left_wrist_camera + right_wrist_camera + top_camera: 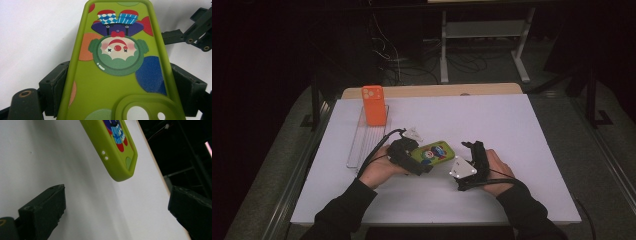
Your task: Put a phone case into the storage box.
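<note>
In the high view, the left gripper (412, 161) held the green phone case (436, 152) by one end, the case reaching toward the right gripper (472, 150) on the white bench (492, 120); an orange phone case (373, 105) stood upright in a clear tray (362, 140) well beyond. In the left gripper view, the fingers (53, 87) were clamped on the case's long edges. In the right gripper view, the fingers (42, 212) stood apart, the case's end just beyond them, untouched
</note>
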